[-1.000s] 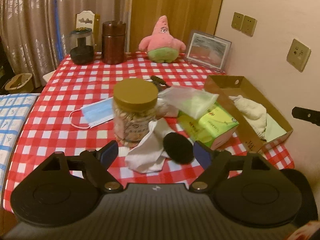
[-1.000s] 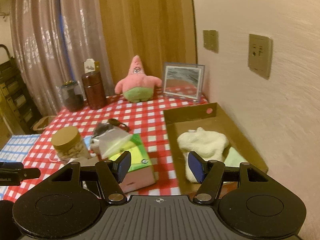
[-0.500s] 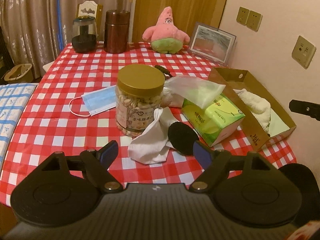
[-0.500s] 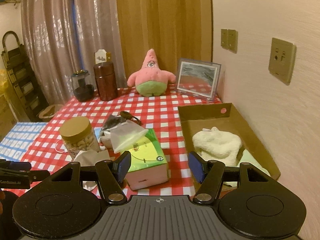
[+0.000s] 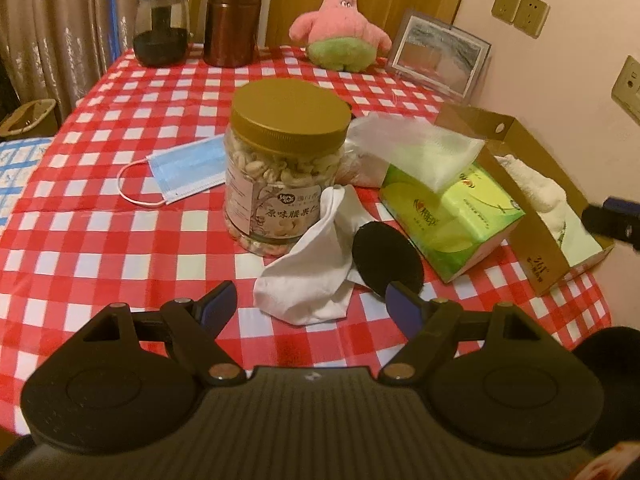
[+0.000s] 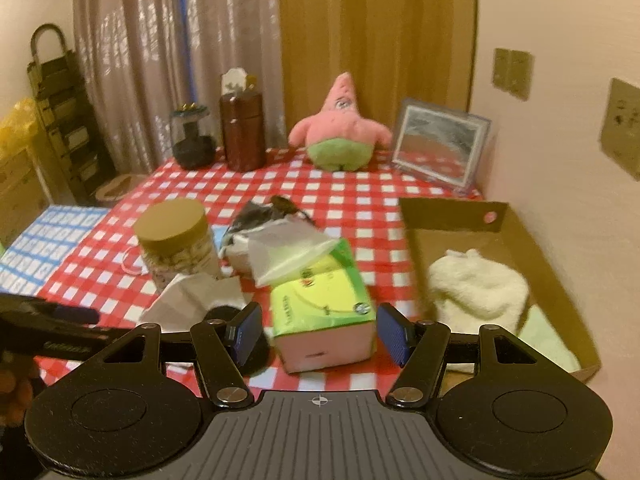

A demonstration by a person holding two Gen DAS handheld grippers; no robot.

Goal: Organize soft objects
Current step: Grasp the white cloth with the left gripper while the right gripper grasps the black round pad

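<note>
When we inspected the scene, we found a table under a red-and-white checked cloth (image 5: pixel 120 248) carrying everything of note. At 3 o'clock from the table's middle, against the wall, lay an open cardboard box (image 6: pixel 452 220); a cream fleecy cloth (image 6: pixel 476 288) and a pale green cloth (image 6: pixel 548 344) lay inside it. At 12 o'clock, at the far edge, a pink star plush toy (image 5: pixel 340 28) sat upright, with a framed picture (image 5: pixel 440 56) just to its right and a brown canister (image 5: pixel 232 20) and a dark glass jar (image 5: pixel 160 28) to its left. Near the centre stood a nut jar with a gold lid (image 5: pixel 288 176). A green tissue pack (image 5: pixel 452 216) lay at 3 o'clock from the jar, between it and the box, one tissue standing out of its top. A blue face mask (image 5: pixel 188 168) lay flat at 9 o'clock from the jar. A white sock (image 5: pixel 316 264) lay crumpled against the jar's base at 6 o'clock, touching a black round pad (image 5: pixel 384 256) on its right.

We recorded the left gripper (image 5: pixel 310 306) with jaws wide apart and empty, above the cloth just short of the sock. The right gripper (image 6: pixel 320 332) was likewise parted and held nothing, its jaws framing the tissue pack's near end; we could not tell whether they touched it.
</note>
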